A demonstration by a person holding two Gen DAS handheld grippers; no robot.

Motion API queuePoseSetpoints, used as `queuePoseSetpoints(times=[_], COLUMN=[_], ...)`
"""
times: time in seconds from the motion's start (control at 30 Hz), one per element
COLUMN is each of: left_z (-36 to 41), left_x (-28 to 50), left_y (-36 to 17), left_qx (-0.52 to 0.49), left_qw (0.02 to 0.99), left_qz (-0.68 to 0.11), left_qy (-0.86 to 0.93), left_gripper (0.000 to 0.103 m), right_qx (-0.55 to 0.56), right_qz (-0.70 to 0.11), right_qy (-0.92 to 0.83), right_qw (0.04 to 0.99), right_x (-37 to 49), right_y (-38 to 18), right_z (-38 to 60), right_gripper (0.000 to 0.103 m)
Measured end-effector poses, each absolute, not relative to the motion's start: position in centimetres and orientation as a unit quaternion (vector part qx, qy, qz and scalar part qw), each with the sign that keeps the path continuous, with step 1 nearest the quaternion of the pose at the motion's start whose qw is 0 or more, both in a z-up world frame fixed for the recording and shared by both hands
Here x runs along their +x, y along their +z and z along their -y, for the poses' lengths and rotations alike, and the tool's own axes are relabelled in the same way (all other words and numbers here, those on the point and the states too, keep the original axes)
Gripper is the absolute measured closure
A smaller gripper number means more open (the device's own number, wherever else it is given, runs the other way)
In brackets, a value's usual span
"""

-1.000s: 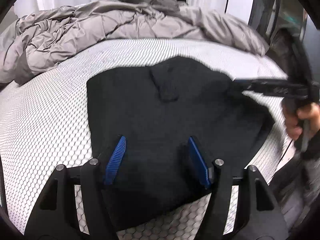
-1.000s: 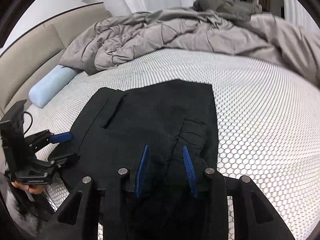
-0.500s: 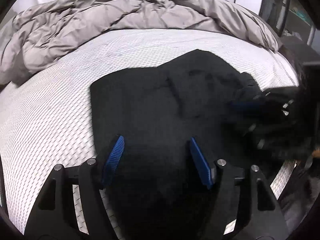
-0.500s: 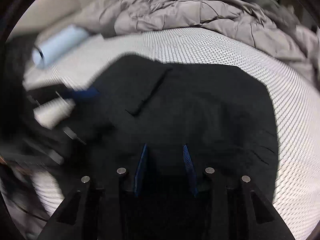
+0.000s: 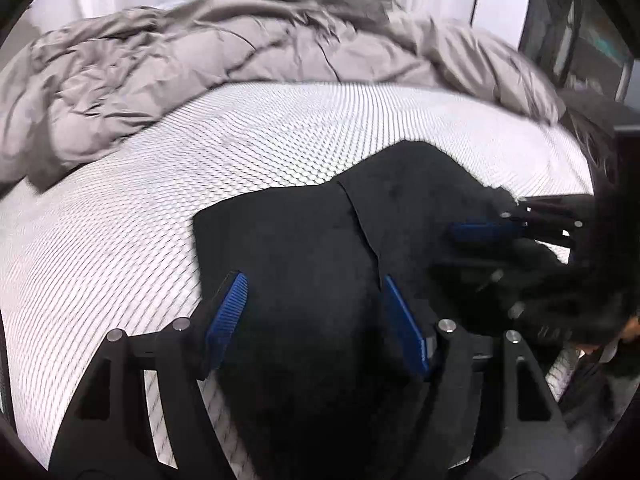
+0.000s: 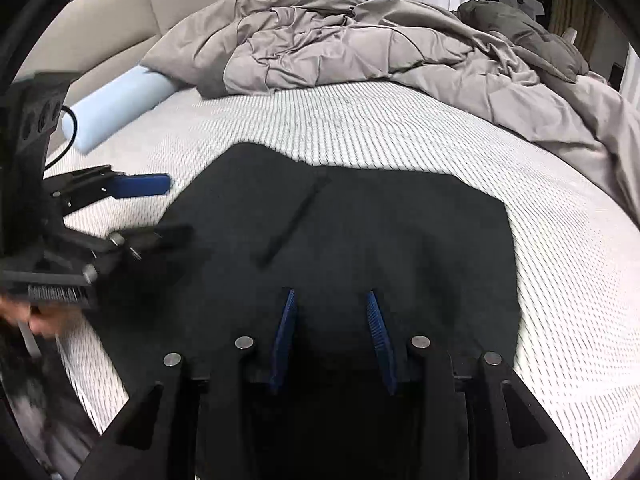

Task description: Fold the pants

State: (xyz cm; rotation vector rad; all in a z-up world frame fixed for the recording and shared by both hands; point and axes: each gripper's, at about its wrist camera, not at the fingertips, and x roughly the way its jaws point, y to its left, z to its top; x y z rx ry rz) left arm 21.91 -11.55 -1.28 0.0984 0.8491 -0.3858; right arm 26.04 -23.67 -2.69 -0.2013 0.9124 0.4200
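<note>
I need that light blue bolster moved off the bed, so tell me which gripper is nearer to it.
Left. The left gripper sits beside the pants' edge, toward the light blue bolster; the right gripper is over the pants, farther off.

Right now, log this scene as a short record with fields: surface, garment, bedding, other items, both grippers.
surface: bed with white honeycomb-patterned cover
garment: black pants, lying folded on the cover
bedding: grey duvet, bunched at the far side
other items: light blue bolster near the headboard
left gripper: jaws apart over the pants
right gripper: jaws apart over the pants, grip unclear
</note>
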Motion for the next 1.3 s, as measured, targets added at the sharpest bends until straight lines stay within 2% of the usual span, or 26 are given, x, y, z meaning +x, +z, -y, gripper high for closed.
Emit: queuePoseSetpoints(times=[0.07, 0.23, 0.3, 0.43, 0.57, 0.67, 0.8, 0.9, 0.97, 1.1, 1.17, 1.3], left_z=[12.3, 11.2, 11.0, 11.3, 11.9, 12.0, 11.5, 10.4, 9.2, 6.9, 6.5, 7.3], left_x=[23.6, 23.2, 22.9, 22.5, 24.0, 26.4, 26.0, 24.4, 23.4, 19.0, 17.3, 15.7], left_y=[-3.3, -3.2, -3.2, -1.4, -0.6, -2.4, -2.8, -2.7, -2.4, -0.7, -0.3, -0.8], left_qx=[0.078, 0.070, 0.070, 0.064, 0.067, 0.056, 0.054, 0.055, 0.040, -0.012, -0.037, -0.021], left_qw=[0.875, 0.877, 0.878, 0.884, 0.892, 0.880, 0.880, 0.883, 0.886, 0.903, 0.904, 0.899], left_qz=[-0.443, -0.434, -0.434, -0.424, -0.413, -0.443, -0.437, -0.439, -0.437, -0.400, -0.390, -0.388], left_qy=[-0.180, -0.193, -0.191, -0.187, -0.169, -0.162, -0.175, -0.157, -0.149, -0.155, -0.171, -0.201], left_gripper=[0.034, 0.030, 0.030, 0.039, 0.039, 0.035, 0.033, 0.031, 0.033, 0.034, 0.034, 0.034], right_qx=[-0.114, -0.172, -0.141, -0.124, -0.093, -0.098, -0.152, -0.107, -0.098, -0.026, 0.007, 0.105], right_qz=[-0.464, -0.467, -0.471, -0.458, -0.435, -0.458, -0.471, -0.467, -0.448, -0.418, -0.420, -0.441], right_qy=[0.198, 0.124, 0.147, 0.161, 0.175, 0.164, 0.136, 0.162, 0.166, 0.189, 0.182, 0.202], right_qw=[0.856, 0.859, 0.858, 0.865, 0.878, 0.868, 0.859, 0.863, 0.873, 0.888, 0.889, 0.868], right_x=[27.5, 27.0, 26.6, 25.9, 26.7, 28.6, 28.2, 26.6, 24.9, 22.9, 22.9, 24.1], right_y=[-4.3, -4.7, -4.4, -3.3, -2.0, -3.5, -4.7, -3.6, -2.5, -0.6, -0.8, -2.4], right_z=[22.7, 25.0, 26.7, 26.3, 24.6, 23.6, 25.3, 28.5, 29.9, 33.3, 35.3, 38.3], right_gripper=[0.065, 0.066, 0.067, 0.066, 0.065, 0.065, 0.065, 0.066, 0.065, 0.058, 0.055, 0.056])
